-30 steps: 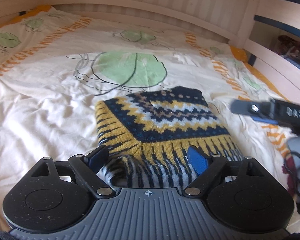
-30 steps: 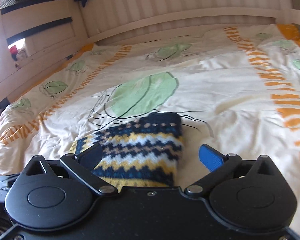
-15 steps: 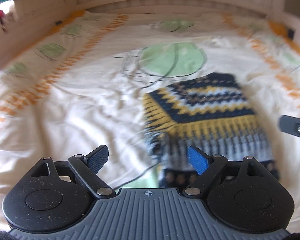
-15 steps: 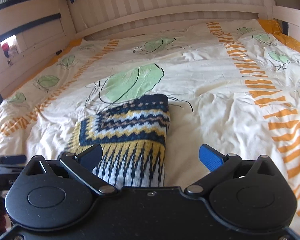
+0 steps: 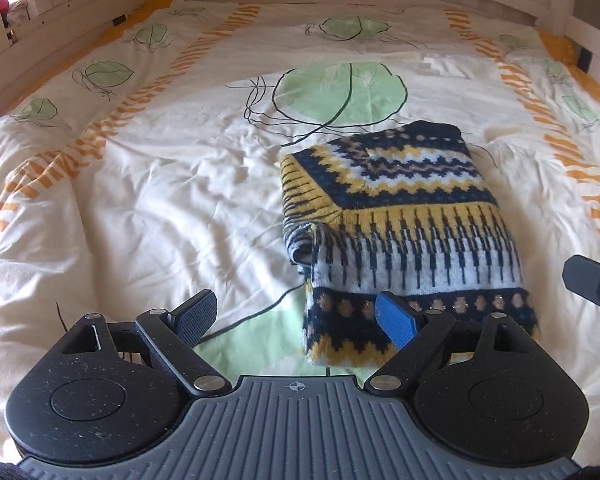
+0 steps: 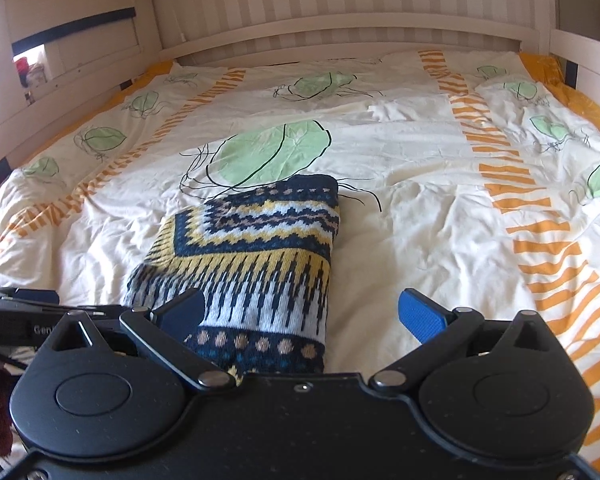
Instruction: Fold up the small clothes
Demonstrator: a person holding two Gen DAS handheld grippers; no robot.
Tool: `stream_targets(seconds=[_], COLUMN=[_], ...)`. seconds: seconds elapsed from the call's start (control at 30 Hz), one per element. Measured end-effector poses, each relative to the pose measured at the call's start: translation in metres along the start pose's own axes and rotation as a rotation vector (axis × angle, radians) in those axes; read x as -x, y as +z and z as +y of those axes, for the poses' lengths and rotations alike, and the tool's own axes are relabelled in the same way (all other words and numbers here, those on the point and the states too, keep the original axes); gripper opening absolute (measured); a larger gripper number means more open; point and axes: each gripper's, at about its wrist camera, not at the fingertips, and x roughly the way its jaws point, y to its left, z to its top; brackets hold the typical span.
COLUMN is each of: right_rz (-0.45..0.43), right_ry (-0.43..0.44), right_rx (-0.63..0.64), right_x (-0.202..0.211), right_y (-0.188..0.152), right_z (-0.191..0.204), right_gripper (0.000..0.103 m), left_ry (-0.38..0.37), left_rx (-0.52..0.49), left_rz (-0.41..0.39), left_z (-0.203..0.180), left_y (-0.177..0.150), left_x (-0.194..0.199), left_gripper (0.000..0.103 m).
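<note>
Sweater [image 5: 404, 220] folded, long axis toward headboard [image 6: 340, 28], seemingly.

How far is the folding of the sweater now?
Done: the sweater lies on the bed as a compact folded rectangle, patterned side up. In hand: nothing; the left gripper and right gripper are both open and grip no cloth. Left: little, I think. One rolled edge at its left side could be tucked flat. No other clothes show.
</note>
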Motion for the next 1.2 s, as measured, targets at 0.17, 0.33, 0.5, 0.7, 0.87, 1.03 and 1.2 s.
stream_targets(seconds=[0.17,0.33,0.5,0.7,0.87,1.03,1.2], right_rz=[-0.02,0.0,0.037,0.059,0.071,0.078,0.086], right_ry=[-0.017,-0.014,-0.029,-0.007,0.001,0.004,0.008], right_rx=[-0.056,-0.1,-0.058,-0.027,-0.034,-0.046,-0.049], right_x=[0.01,0.011,0.008,0.006,0.004,0.003,0.0], right_y=[-0.004,-0.005,-0.009,-0.015,-0.016,-0.017,-0.018], right_z=[-0.004,-0.005,0.004,0.012,0.011,0.01,0.01], right_gripper=[0.103,0.103,0.103,0.103,0.103,0.103,0.103], left_ry=[-0.011,-0.024,-0.037,-0.045,-0.049,-0.046,-0.049], left_rx=[-0.004,-0.007,-0.012,-0.01,-0.003,-0.008,-0.012], left_rz=[0.008,0.011,0.014,0.026,0.038,0.041,0.05], left_z=[0.001,0.0,-0.001,-0.001,0.0,0.001,0.0], left_y=[-0.005,-0.008,-0.012,-0.017,-0.02,-0.02,-0.021], left_x=[0.002,0.005,0.009,0.01,0.009,0.008,0.006], left_gripper=[0.086,0.086,0.086,0.086,0.086,0.086,0.086])
